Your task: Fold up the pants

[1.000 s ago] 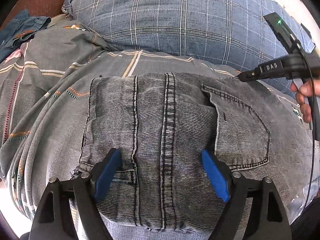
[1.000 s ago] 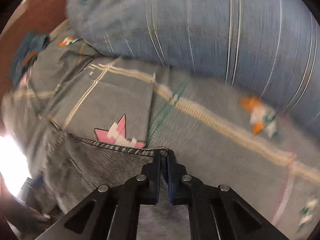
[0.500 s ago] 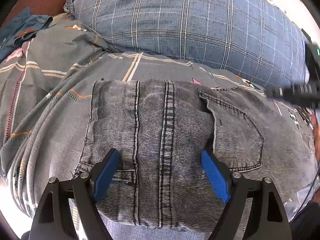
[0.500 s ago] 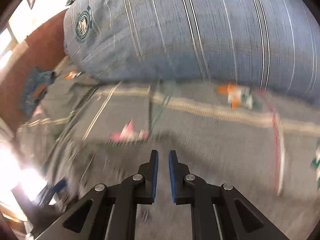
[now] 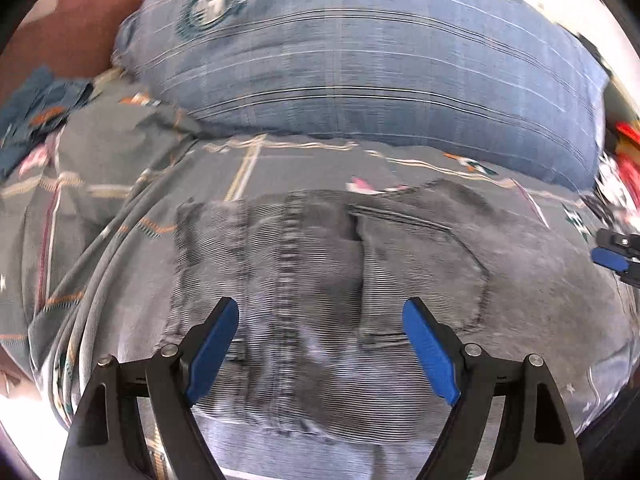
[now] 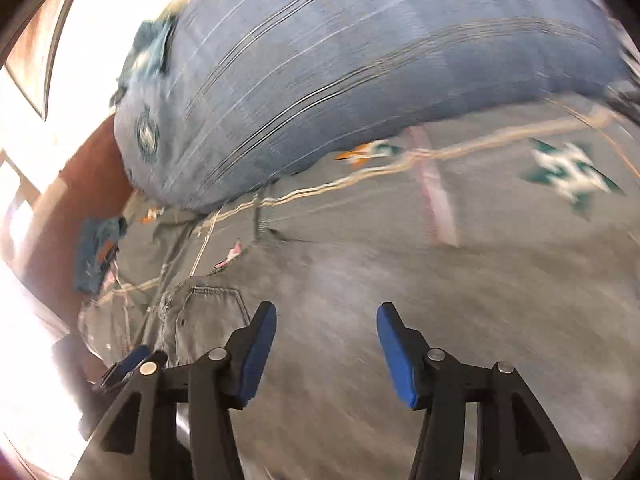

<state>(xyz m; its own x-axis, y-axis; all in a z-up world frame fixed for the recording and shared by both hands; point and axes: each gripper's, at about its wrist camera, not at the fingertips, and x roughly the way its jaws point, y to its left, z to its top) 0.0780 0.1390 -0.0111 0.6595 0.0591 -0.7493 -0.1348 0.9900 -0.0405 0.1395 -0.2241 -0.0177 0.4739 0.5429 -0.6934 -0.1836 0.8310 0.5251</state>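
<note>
My left claw (image 5: 320, 344) hangs wide apart above the folded jeans (image 5: 320, 288), its blue pads clear of the cloth and holding nothing. My right claw (image 6: 326, 344) is opening as I look, jaws spreading with nothing between them; below it lie blurred grey denim and bedding, and its tip shows at the right edge of the left camera's view.

The jeans lie flat on the bedspread (image 5: 100, 200), just in front of the big pillow (image 5: 360, 60). In the left view the bundle's long axis runs side to side. The heavy double-stitched seam (image 5: 290, 280) crosses it, running straight away from me toward the pillow. A back pocket (image 5: 420, 268) faces up to the right of that seam, its opening toward the pillow and its pointed bottom toward me. The denim is washed grey-black, ribbed, with dark topstitching; the left edge is a straight fold.

The bedspread is soft grey fabric, rumpled into long ridges on the left, printed with thin cream and orange lines and small pink and teal figures. The pillow is plump, blue plaid, with a round teal emblem (image 5: 212, 6) near its left end. A crumpled blue denim cloth (image 5: 36, 108) sits far left, against a reddish-brown surface.
</note>
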